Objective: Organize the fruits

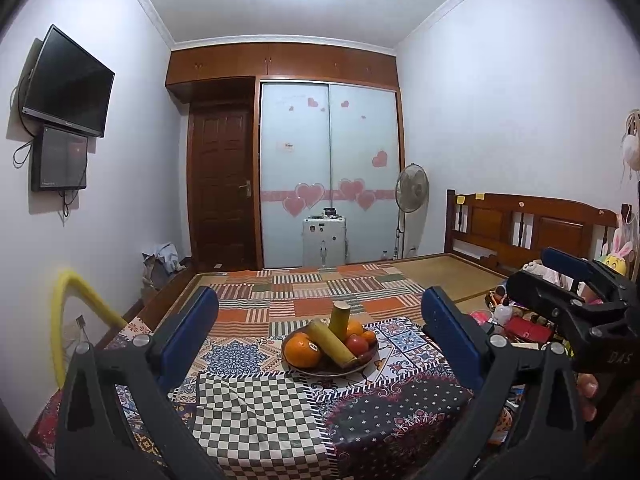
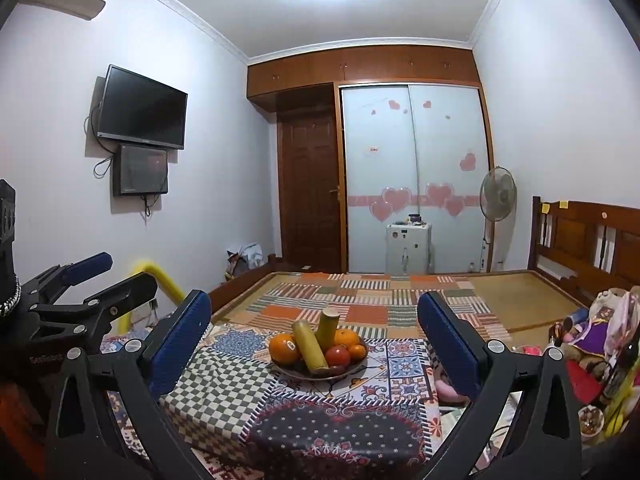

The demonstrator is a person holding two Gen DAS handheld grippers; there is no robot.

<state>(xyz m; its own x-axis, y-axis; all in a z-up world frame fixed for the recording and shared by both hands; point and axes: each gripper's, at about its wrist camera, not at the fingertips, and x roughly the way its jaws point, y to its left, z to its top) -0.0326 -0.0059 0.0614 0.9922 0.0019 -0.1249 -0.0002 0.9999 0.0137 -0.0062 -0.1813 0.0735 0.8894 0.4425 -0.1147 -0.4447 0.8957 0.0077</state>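
A shallow plate (image 1: 362, 365) (image 2: 356, 368) of fruit rests on a patchwork cloth (image 1: 256, 408) (image 2: 224, 392). It holds a large orange (image 1: 301, 349) (image 2: 283, 348), two yellow-green cane sections (image 1: 331, 341) (image 2: 310, 345), a red tomato (image 1: 357, 344) (image 2: 338, 356) and smaller oranges (image 1: 355, 327) (image 2: 346, 337). My left gripper (image 1: 320, 340) is open, held back from the plate with nothing between its blue pads (image 1: 188, 332). My right gripper (image 2: 314, 340) is open too, likewise short of the plate. Each gripper shows in the other's view: the right one (image 1: 568, 280) at the right edge, the left one (image 2: 96, 280) at the left.
The cloth covers a surface on a bed with a woven mat (image 1: 440, 272) and a wooden headboard (image 1: 532, 224). Toys and clutter (image 2: 588, 332) lie at the right. A yellow tube (image 1: 64, 320) arches at the left. A fan (image 1: 412, 188), a white case (image 1: 324, 240) and a wardrobe stand behind.
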